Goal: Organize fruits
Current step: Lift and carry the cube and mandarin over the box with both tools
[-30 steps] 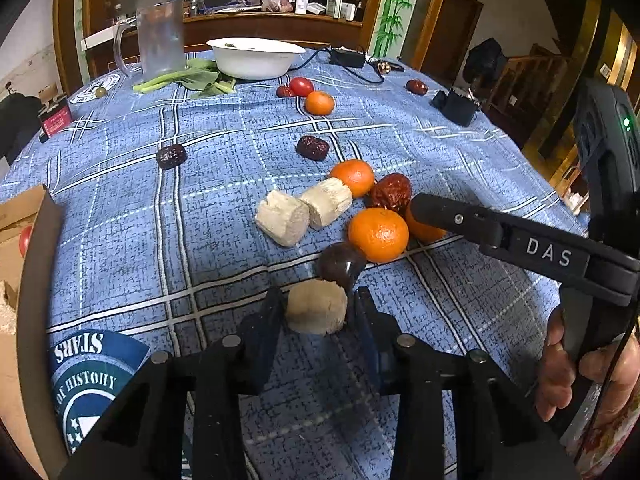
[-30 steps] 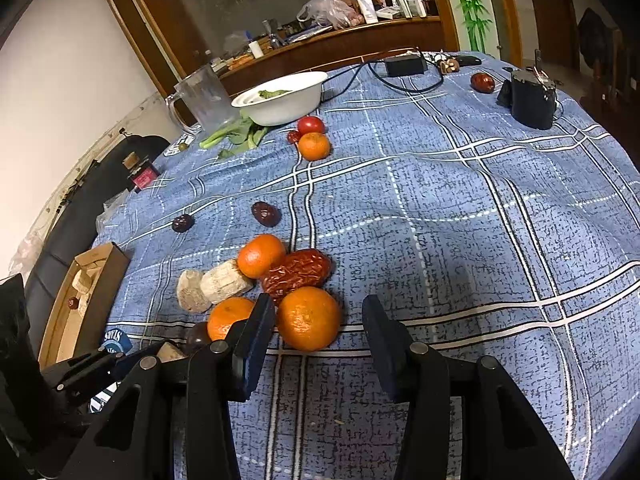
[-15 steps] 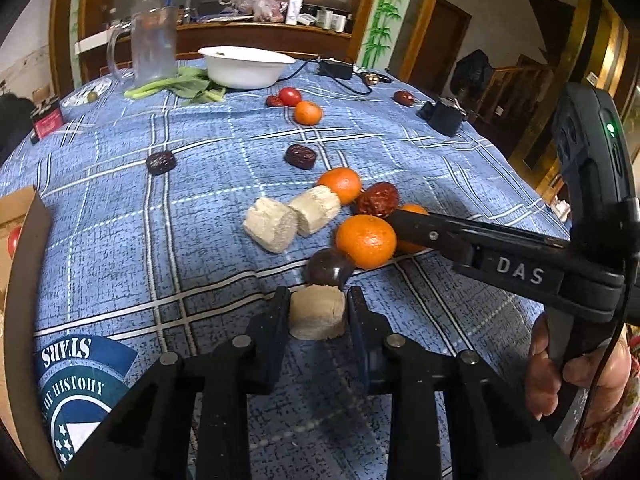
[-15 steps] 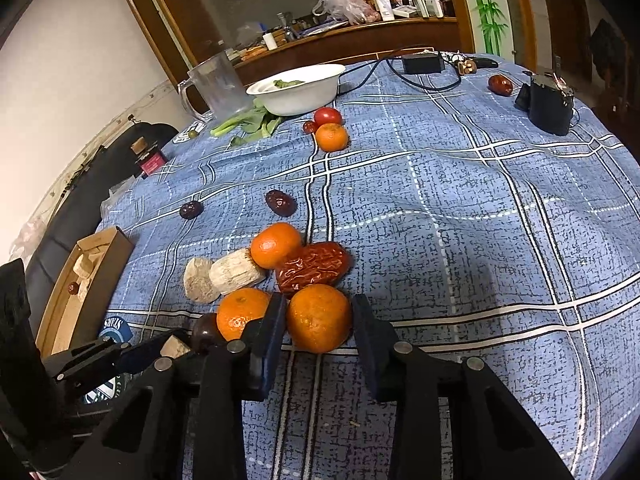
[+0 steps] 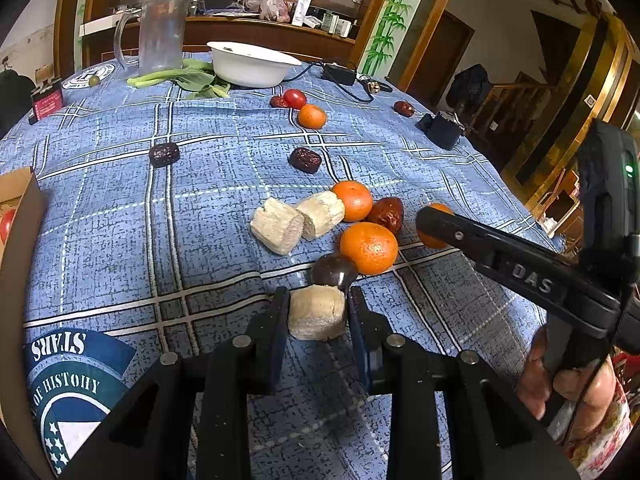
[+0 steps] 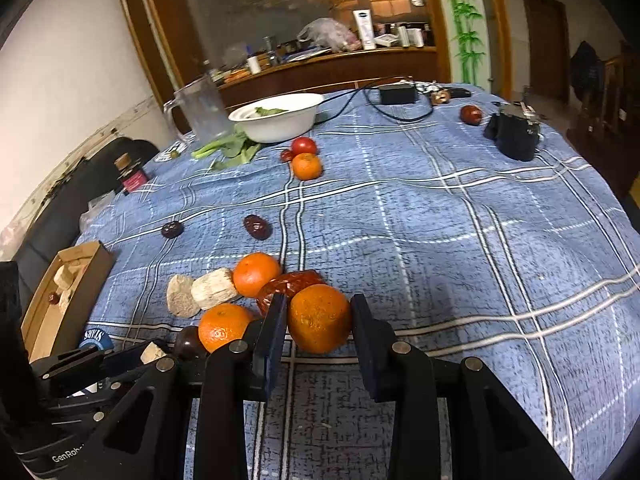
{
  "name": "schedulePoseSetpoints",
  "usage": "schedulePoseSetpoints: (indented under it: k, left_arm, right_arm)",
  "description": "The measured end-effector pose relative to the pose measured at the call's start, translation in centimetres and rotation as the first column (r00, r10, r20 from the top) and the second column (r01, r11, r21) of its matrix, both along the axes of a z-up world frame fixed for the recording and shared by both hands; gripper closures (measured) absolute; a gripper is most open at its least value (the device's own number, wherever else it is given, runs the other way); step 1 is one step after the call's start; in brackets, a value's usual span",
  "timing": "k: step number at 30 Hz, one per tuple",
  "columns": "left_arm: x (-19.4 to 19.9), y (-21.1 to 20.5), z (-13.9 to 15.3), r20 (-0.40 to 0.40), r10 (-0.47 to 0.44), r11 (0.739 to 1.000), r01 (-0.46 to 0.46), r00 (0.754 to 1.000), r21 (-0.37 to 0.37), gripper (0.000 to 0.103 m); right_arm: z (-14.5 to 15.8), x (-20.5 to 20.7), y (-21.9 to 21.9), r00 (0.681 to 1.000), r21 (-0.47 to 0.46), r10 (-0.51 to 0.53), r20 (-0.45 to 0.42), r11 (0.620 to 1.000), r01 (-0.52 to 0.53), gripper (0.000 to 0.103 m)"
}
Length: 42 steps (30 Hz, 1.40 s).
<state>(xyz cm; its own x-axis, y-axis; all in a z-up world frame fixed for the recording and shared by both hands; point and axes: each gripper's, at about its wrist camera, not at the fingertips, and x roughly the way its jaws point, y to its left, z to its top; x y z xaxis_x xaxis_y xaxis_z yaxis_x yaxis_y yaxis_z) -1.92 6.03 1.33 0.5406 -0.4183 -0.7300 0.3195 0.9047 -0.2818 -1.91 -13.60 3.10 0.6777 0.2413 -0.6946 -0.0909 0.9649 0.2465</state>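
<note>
Left tool (image 5: 318, 310) is clamped on a pale root chunk (image 5: 317, 312) resting on the desk (image 5: 200, 208). Right tool (image 6: 319, 322) has just closed on a tangerine (image 6: 319, 318), also on the desk beside a red date (image 6: 290, 282).

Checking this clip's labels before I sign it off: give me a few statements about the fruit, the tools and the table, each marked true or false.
1. The left tool is closed on a pale beige chunk. True.
2. The right tool grips a red tomato. False: it is closed on an orange; the tomato lies far off near the white bowl.
3. The white bowl holds oranges. False: only a green leaf shows in it.
4. A cardboard box sits at the table's edge. True.
5. The tablecloth is blue plaid. True.
</note>
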Motion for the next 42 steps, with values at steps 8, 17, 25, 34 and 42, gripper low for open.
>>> schedulePoseSetpoints:
  k: [8,17,25,34,42]
  left_arm:
    - [-0.4,1.0,0.4,0.016,0.041,0.999,-0.041,0.999,-0.017,0.076]
    - [-2.6,1.4,2.2,0.107,0.048,0.999,-0.046,0.993,-0.025,0.076]
    - [-8.6,6.0,5.3,0.151,0.119,0.991,-0.107,0.981,-0.083,0.075]
    - [-13.4,16.3,9.3,0.225,0.291,0.957,-0.283,0.930,-0.070,0.075]
    - [-11.5,25.8,9.6,0.183,0.457,0.876,-0.476,0.870,0.076,0.075]
  right_arm:
    - [1.0,-7.0,-1.6,0.999,0.126,-0.047,0.009,0.991,0.046,0.069]
    - [2.5,-11.8,-4.4,0.993,0.172,-0.117,0.011,0.979,0.113,0.069]
    - [4.1,-13.0,-1.5,0.999,0.156,-0.035,0.038,0.987,0.029,0.069]
    - [6.4,-11.9,7.2,0.978,0.120,0.197,0.069,0.972,-0.204,0.068]
    - [8.7,-9.1,17.8,0.905,0.120,0.419,0.068,0.897,-0.425,0.068]
